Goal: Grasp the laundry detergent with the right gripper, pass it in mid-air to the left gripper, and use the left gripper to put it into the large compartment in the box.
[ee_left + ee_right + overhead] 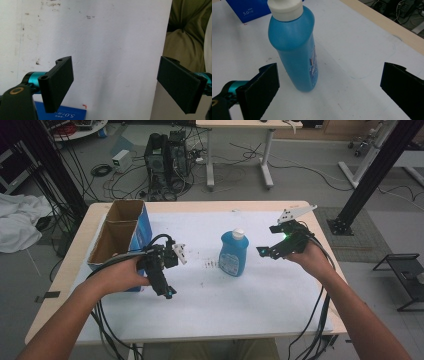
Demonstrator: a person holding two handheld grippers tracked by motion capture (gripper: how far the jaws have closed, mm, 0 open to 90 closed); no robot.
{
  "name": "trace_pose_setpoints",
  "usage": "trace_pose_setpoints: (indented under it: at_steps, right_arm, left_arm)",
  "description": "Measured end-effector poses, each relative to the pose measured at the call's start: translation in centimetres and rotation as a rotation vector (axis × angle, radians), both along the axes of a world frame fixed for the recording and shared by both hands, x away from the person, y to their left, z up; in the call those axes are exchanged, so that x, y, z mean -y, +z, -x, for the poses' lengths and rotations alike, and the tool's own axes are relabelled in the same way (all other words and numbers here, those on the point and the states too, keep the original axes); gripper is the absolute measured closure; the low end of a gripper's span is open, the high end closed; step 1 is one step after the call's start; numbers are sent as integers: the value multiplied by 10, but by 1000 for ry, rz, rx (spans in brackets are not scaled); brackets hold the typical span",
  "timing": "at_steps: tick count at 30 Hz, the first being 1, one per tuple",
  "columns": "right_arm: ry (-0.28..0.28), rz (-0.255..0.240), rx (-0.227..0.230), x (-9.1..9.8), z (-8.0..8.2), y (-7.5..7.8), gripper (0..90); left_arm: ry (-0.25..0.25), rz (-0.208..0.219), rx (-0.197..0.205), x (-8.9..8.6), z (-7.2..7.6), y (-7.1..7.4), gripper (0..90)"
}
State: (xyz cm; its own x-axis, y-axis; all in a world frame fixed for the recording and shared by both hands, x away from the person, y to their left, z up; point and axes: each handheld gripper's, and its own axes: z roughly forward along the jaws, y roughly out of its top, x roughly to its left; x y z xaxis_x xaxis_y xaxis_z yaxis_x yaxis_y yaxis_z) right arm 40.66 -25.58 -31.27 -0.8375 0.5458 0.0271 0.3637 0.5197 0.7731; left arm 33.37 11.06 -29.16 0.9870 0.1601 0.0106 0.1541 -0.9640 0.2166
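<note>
Left gripper (167, 287) low over white table (210, 305) cover, jaws spread wide, nothing between them. Right gripper (267, 247) also wide open and empty, aimed at blue bottle (233, 254). Bottle upright mid-table, white cap, just ahead of right jaws, untouched. Blue cardboard box (122, 237) at far left, open top

Both forearms come in from the bottom of the high view and bend inward. The left tongs (169, 292) are held low and point down and toward the person, with jaws wide apart. The right tongs (261, 251) are held higher and point left, also with jaws wide apart.
</note>
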Motion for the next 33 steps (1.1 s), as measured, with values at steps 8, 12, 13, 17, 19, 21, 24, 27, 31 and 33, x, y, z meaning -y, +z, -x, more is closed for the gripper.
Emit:
trace_pose_setpoints:
  at_steps: [8,12,13,17,19,21,24,27,31,33]
  right_arm:
    - [0,-12,-6,-14,8,-3,11]
    - [-3,-11,-16,-20,10,-8,11]
    - [-3,-11,-16,-20,10,-8,11]
    - [-1,-10,-31,-25,10,-13,11]
    - [-2,-9,-30,-27,11,-14,11]
    - [0,-12,-31,-29,11,-16,11]
    - [5,-18,-28,-31,11,-18,11]
    - [9,-17,-32,-36,11,-22,11]
    - [14,-12,-35,-40,10,-25,11]
    - [8,-11,-38,-42,9,-27,11]
  left_arm:
    - [0,-3,-5,0,-1,-1,138]
    - [-1,-1,-1,-1,-2,-1,138]
    - [-1,-1,-1,-1,-2,-1,138]
    - [2,0,-6,-1,-2,-2,138]
    - [3,0,-3,-1,-2,-2,138]
    - [2,-4,-4,-1,-2,-1,138]
    - [-1,-5,-5,-1,-3,-2,138]
    - [3,3,-5,-2,-3,-3,138]
    - [4,1,-5,-2,-3,-3,138]
    - [4,-1,-3,-2,-3,-3,138]
